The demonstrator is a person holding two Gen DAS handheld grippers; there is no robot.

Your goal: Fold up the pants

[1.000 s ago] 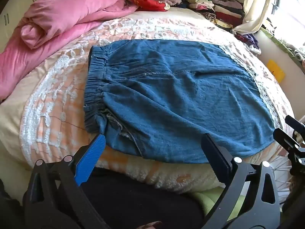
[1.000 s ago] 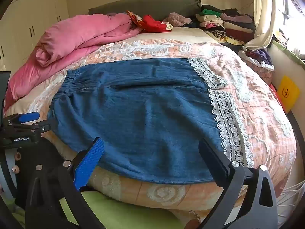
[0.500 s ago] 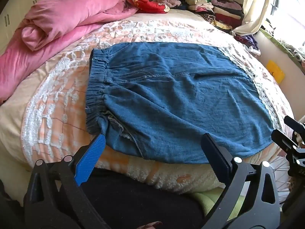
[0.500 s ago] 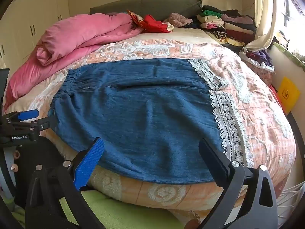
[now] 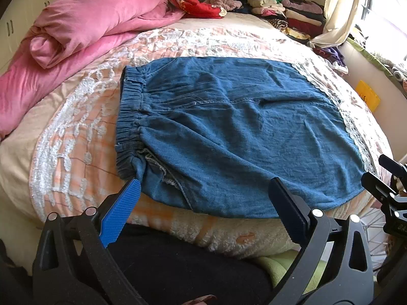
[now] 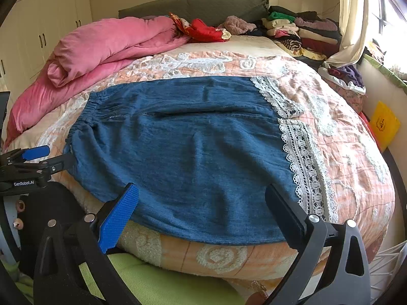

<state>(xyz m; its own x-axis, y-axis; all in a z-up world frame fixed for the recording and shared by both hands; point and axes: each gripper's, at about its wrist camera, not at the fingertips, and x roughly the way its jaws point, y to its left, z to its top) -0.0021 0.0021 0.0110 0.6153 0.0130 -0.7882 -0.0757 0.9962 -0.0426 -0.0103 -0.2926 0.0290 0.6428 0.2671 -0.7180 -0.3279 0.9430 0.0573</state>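
1. Blue pants [image 5: 234, 137] lie flat across the bedspread [image 5: 76, 117], elastic waistband to the left, lace trim to the right.
2. Left gripper [image 5: 203, 203] hovers at the near hem, jaws wide, empty.
3. Right gripper [image 6: 201, 208] likewise spread wide, empty.

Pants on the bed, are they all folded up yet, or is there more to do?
Partly. The pants lie flat on the bed as a wide, short shape, so one fold may already be made, though that cannot be told for sure. Nothing is in hand: the left gripper and right gripper are both open, at the near edge. Folding it smaller is left.
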